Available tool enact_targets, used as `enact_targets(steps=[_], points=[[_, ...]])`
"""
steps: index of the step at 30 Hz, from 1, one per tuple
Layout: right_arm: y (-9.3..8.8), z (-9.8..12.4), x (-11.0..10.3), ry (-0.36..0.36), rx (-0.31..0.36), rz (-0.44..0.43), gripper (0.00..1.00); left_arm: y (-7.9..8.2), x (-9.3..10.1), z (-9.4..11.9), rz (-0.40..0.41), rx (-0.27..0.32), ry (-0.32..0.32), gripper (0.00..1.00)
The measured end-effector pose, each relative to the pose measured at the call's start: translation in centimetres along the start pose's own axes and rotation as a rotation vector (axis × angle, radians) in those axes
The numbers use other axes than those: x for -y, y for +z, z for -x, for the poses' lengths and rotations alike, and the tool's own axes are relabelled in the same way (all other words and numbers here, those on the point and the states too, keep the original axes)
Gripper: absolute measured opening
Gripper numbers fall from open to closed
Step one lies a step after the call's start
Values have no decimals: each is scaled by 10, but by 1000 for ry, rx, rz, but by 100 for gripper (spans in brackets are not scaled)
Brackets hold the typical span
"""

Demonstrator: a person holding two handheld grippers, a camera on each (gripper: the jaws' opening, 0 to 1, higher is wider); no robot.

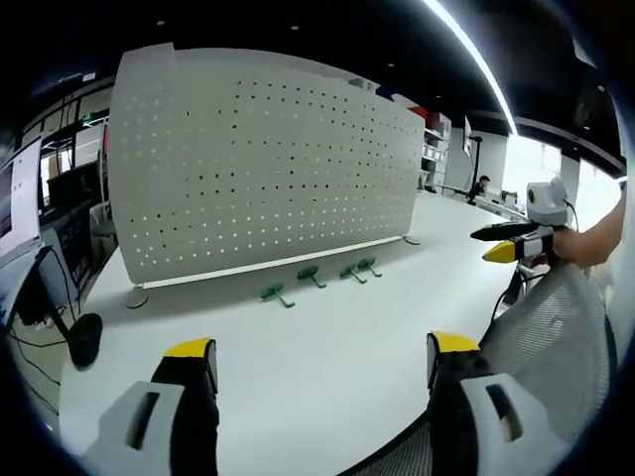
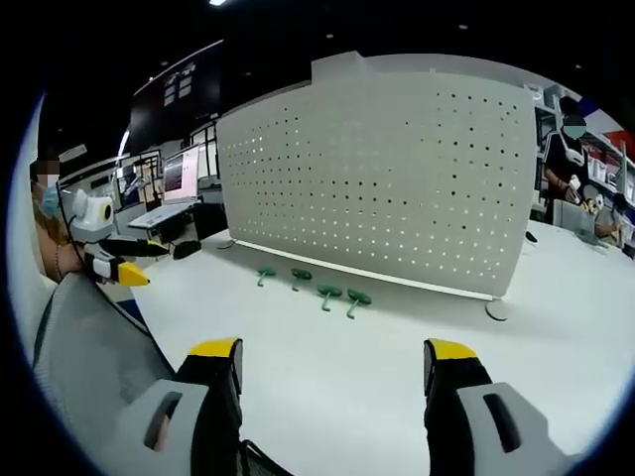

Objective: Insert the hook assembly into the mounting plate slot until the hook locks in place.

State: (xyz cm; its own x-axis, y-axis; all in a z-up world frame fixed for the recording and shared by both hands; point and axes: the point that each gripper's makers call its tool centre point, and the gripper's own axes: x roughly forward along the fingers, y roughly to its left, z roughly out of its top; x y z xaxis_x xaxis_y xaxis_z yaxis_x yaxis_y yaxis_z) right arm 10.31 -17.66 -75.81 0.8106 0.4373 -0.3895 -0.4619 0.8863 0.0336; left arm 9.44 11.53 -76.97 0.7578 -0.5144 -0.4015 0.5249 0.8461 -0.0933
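Dim office, ceiling strip light (image 1: 476, 59)

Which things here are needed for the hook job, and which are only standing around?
For the job:
- four green hooks
- perforated mounting plate
- left gripper, open
- right gripper, open

Just there:
- mesh chair back
- black round object with cable
- white table

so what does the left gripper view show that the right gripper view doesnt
Left gripper view: a dark desk lamp or cable stand at the table's left edge, and the right claw entering from the right.

Right gripper view: monitors on desks behind the board, seated people at far right, and the left claw entering from the left.

Both: the white pegboard, four green hooks on the white table, and a mesh chair back.
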Motion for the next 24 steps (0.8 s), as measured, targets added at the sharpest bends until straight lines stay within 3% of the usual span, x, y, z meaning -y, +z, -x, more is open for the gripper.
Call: enact_targets(steps=[24], points=[[-1,0,3,-11,-6,-2,71,-1,3,-1,-6,-10,-13,87]])
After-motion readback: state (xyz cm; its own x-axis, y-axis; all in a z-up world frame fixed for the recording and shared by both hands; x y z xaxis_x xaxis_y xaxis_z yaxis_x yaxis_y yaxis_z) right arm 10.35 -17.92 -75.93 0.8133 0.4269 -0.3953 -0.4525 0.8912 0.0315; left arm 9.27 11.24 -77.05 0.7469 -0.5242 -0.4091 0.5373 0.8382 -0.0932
